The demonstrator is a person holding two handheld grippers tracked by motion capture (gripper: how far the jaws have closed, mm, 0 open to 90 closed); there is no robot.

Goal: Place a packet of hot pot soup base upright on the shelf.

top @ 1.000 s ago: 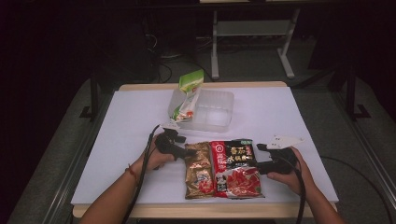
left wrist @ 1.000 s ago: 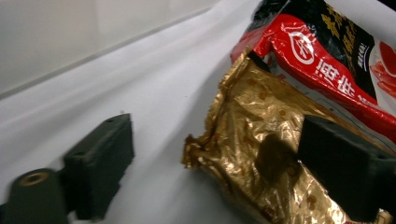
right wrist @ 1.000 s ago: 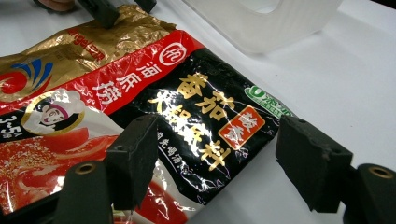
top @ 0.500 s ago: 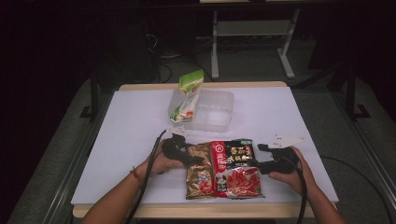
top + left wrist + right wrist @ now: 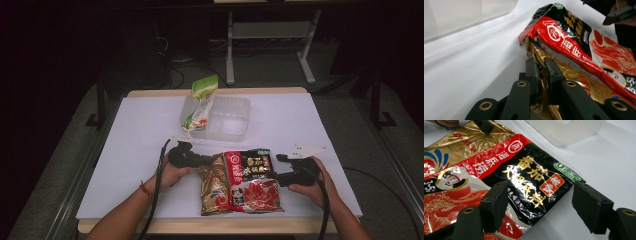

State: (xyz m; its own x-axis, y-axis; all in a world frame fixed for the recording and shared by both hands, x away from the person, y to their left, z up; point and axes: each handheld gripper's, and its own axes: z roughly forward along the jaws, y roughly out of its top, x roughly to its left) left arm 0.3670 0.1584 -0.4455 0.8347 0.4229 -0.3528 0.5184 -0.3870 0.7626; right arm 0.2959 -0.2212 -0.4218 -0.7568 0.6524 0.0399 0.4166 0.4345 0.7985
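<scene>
One gripper [image 5: 209,161] newly on gold packet [image 5: 214,186]

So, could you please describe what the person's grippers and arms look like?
Both the left gripper and the right gripper are black, with blocky two-jaw fingers and brass-coloured pivot rivets. Each trails a black cable and carries a grey three-cornered plate. The forearms are bare of sleeves; a red band circles the left wrist.

Black grippers with brass-ringed screw holes, black trailing cables, grey three-cornered plates, a red wristband [image 5: 145,189].
</scene>
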